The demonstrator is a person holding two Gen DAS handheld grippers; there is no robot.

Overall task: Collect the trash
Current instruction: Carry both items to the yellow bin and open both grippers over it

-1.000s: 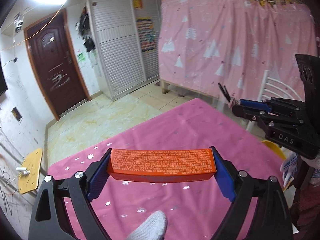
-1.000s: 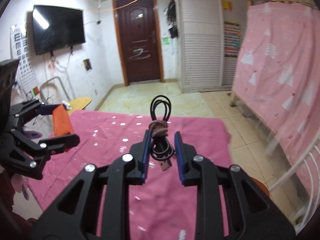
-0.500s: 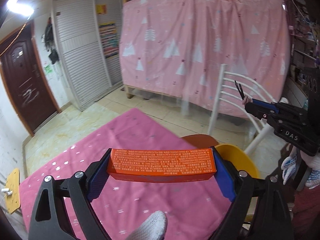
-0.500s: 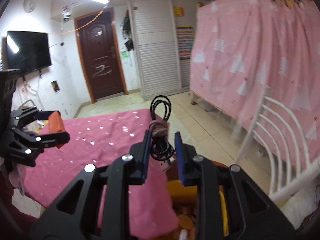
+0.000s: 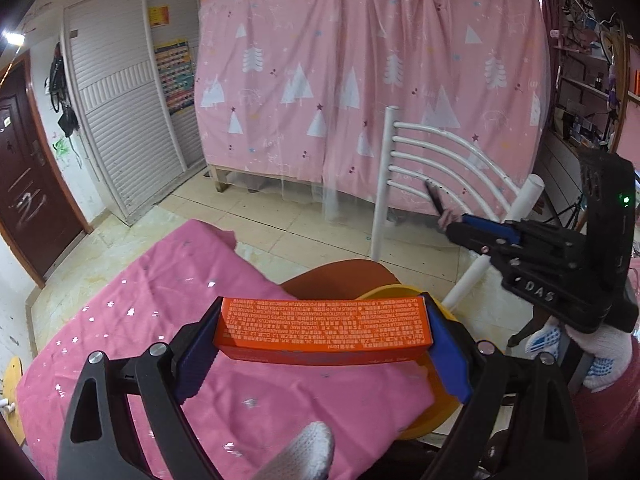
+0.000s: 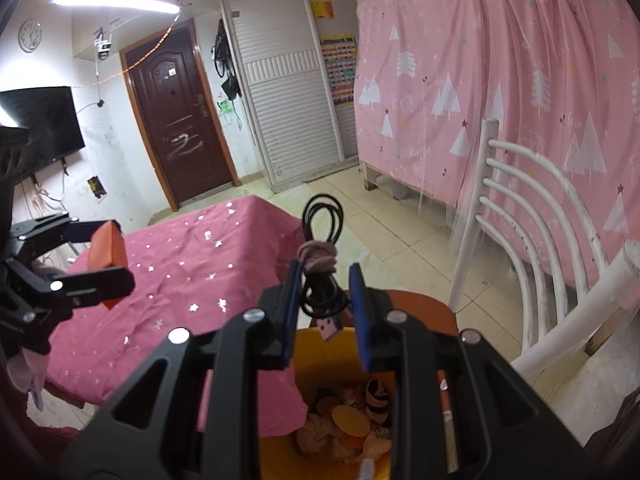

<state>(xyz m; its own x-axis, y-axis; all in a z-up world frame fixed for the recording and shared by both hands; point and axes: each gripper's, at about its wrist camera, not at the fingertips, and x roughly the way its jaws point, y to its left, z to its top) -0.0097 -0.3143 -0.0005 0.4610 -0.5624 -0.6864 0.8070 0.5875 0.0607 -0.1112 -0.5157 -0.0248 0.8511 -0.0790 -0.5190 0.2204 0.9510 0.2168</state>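
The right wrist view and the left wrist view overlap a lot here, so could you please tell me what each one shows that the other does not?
Only the right wrist view shows inside the yellow bin, where peels and scraps lie, plus the dark door in full, the wall TV and the clock.

Only the left wrist view shows the printed face of the orange box and cluttered shelves.

Both show the left gripper clamping the box, the right gripper shut on a coiled black cable, the pink tablecloth, white chair and pink curtain.
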